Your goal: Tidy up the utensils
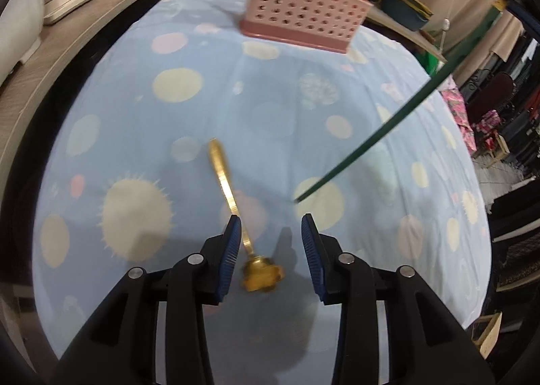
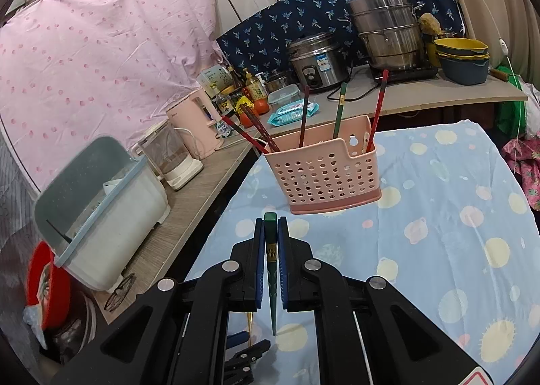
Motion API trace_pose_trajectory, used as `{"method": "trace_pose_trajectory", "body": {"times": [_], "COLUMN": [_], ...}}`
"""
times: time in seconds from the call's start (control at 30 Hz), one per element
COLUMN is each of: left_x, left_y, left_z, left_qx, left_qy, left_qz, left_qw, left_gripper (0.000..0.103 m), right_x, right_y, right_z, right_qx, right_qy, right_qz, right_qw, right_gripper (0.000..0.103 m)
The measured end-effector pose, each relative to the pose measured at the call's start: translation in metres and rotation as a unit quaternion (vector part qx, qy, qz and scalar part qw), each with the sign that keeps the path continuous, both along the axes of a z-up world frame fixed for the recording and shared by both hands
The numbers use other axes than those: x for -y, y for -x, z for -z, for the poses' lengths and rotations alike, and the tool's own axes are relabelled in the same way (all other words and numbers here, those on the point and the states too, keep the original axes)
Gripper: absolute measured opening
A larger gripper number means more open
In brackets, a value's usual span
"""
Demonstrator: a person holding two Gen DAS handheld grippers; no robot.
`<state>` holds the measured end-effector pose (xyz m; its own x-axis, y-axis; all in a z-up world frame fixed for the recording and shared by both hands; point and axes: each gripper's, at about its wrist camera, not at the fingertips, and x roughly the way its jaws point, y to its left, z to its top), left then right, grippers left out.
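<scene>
On the near part of the dotted cloth (image 1: pixel 135 121), the left gripper (image 1: pixel 271 246) straddles the gold spoon (image 1: pixel 233 202), jaws apart for pickup, while the right gripper (image 2: pixel 271 233) pinches a green chopstick (image 2: pixel 271 270), bound for the far pink basket (image 2: pixel 324 172).

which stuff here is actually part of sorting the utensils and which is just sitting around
Part of the job:
- gold spoon on the cloth, between the open left claw
- green chopstick pinched in the right claw
- pink holder with chopsticks already in it

Just lying about:
- rice cooker
- steamer pot
- pink kettle
- stacked bowls
</scene>
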<state>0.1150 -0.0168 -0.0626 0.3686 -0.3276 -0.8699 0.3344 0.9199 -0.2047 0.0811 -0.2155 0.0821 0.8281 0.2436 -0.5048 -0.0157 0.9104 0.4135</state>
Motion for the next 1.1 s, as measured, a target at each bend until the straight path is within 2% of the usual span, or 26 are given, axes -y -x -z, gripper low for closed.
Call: {"method": "trace_pose_trajectory", "body": {"times": [0.17, 0.37, 0.53, 0.67, 0.77, 0.9, 0.97, 1.1], "left_x": [-0.013, -0.014, -0.012, -0.011, -0.014, -0.016, -0.015, -0.022], "left_y": [-0.001, 0.011, 0.019, 0.024, 0.023, 0.025, 0.026, 0.022], "left_z": [0.01, 0.015, 0.017, 0.018, 0.019, 0.019, 0.017, 0.005], "left_qx": [-0.012, -0.031, -0.038, -0.043, -0.049, -0.053, -0.052, -0.039], "left_qy": [-0.008, -0.001, -0.003, -0.003, 0.004, 0.01, 0.01, 0.013], "left_qz": [-0.022, -0.018, -0.014, -0.01, -0.015, -0.015, -0.013, -0.019], "left_qw": [0.9997, 0.9994, 0.9992, 0.999, 0.9987, 0.9984, 0.9985, 0.999], "left_gripper": [0.038, 0.037, 0.03, 0.031, 0.018, 0.017, 0.007, 0.002], "right_x": [0.006, 0.013, 0.014, 0.015, 0.014, 0.013, 0.013, 0.012], "right_y": [-0.001, 0.0, 0.003, 0.004, 0.004, 0.004, 0.005, 0.005], "right_z": [0.003, 0.008, 0.009, 0.009, 0.009, 0.009, 0.009, 0.008], "right_qx": [-0.004, -0.012, -0.013, -0.013, -0.012, -0.012, -0.012, -0.012], "right_qy": [0.007, 0.012, 0.017, 0.017, 0.017, 0.017, 0.017, 0.016], "right_qz": [0.013, 0.025, 0.028, 0.027, 0.026, 0.026, 0.026, 0.025], "right_qw": [1.0, 1.0, 0.999, 0.999, 0.999, 0.999, 0.999, 0.999], "right_gripper": [0.007, 0.008, 0.008, 0.008, 0.008, 0.008, 0.008, 0.008]}}
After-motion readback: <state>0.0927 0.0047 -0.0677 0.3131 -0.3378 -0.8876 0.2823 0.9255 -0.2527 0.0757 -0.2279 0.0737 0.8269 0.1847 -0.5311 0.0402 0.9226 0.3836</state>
